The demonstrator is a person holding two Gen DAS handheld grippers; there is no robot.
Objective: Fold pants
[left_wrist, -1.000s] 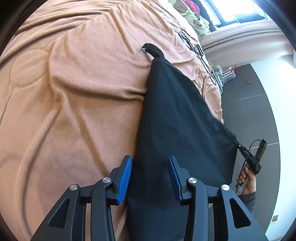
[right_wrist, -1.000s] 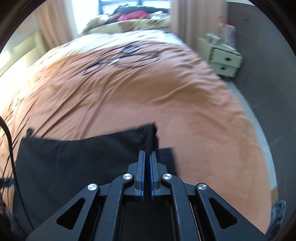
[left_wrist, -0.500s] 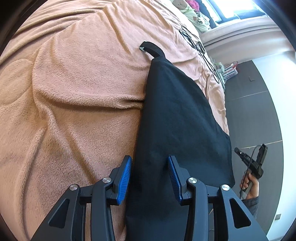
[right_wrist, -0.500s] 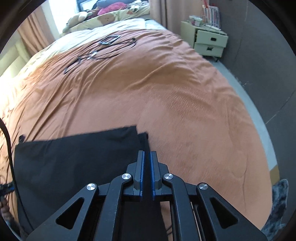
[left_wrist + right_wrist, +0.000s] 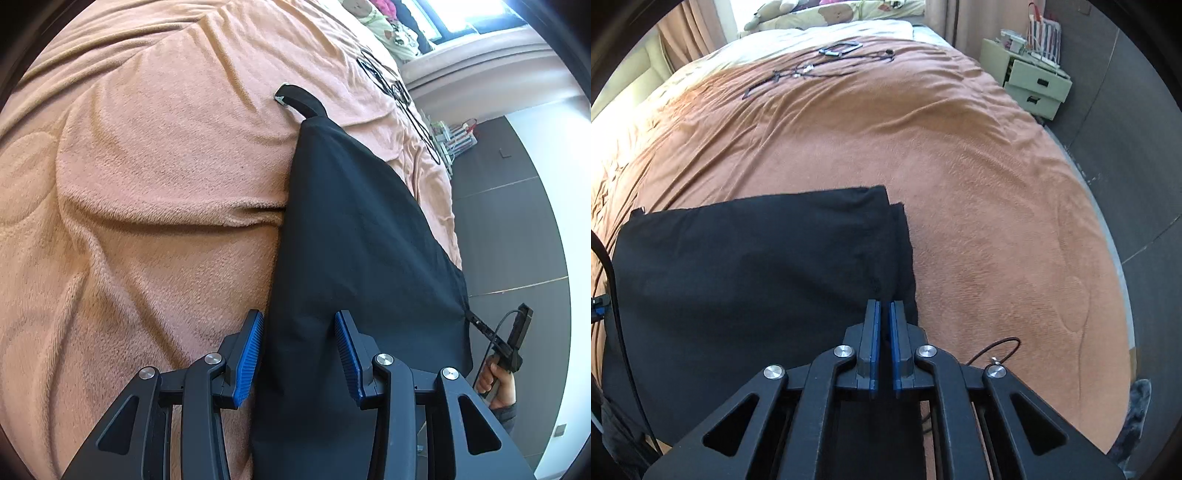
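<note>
Black pants [image 5: 757,266] mid-fold on the bed [image 5: 960,166]: right gripper [image 5: 882,314] pinches their edge, left gripper [image 5: 299,350] gapes over them, flattening probably next.

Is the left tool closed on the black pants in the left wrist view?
No. The left tool stands open, with the black pants between its blue pads untouched.

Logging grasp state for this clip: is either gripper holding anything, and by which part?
The right gripper is shut on the black pants, pinching the fabric at their near right corner. The left gripper stands open over the pants, gripping nothing.
</note>
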